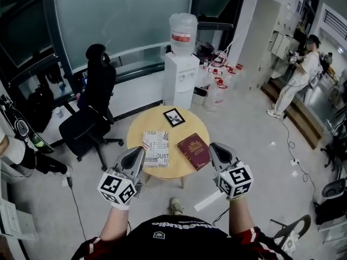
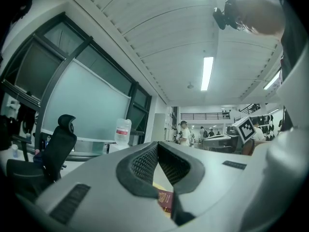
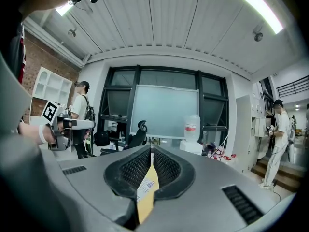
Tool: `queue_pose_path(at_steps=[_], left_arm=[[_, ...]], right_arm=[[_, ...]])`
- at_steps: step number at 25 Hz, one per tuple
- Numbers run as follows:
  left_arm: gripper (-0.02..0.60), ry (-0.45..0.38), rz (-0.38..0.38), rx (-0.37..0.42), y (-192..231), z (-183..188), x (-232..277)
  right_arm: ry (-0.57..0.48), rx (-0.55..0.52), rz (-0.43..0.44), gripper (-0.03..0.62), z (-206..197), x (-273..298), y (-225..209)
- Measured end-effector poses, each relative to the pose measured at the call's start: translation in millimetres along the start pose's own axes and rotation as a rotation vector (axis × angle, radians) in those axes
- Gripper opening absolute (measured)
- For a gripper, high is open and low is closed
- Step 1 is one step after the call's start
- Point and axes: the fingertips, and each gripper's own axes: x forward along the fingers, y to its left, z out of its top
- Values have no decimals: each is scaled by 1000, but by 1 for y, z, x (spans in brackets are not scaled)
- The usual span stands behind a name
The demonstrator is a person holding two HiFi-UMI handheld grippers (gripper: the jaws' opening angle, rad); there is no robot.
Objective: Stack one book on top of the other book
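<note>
On the round wooden table [image 1: 140,128] lie two books side by side: a white book with black print [image 1: 156,148] on the left and a dark red book [image 1: 194,150] on the right. My left gripper [image 1: 140,150] hovers at the table's near edge, just left of the white book. My right gripper [image 1: 213,147] hovers just right of the red book. Both are shut with nothing between the pads. In the left gripper view the shut gripper [image 2: 157,143] shows a sliver of the red book [image 2: 164,198] below the tips. Below the shut gripper [image 3: 151,149] in the right gripper view, the white book [image 3: 147,184] shows.
A small black-framed picture [image 1: 174,116] lies at the table's far side. A black office chair [image 1: 92,107] stands left of the table, a water dispenser [image 1: 180,69] behind it. One person stands at the far right [image 1: 295,77]. A cable runs across the floor [image 1: 290,145].
</note>
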Motion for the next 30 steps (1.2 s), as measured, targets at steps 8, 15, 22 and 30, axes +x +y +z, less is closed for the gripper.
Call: queue_pose_path(at_steps=[8, 15, 22, 30], left_arm=[[17, 14, -18, -9, -4, -10, 21], [17, 24, -51, -27, -13, -18, 38], [17, 28, -97, -12, -26, -20, 60], [17, 64, -131, -4, -31, -27, 80]], right_arm=[[31, 22, 36, 204, -12, 9, -6], [75, 68, 4, 221, -39, 13, -27], [159, 112, -32, 221, -90, 21, -61], [238, 239, -46, 221, -150, 27, -87]])
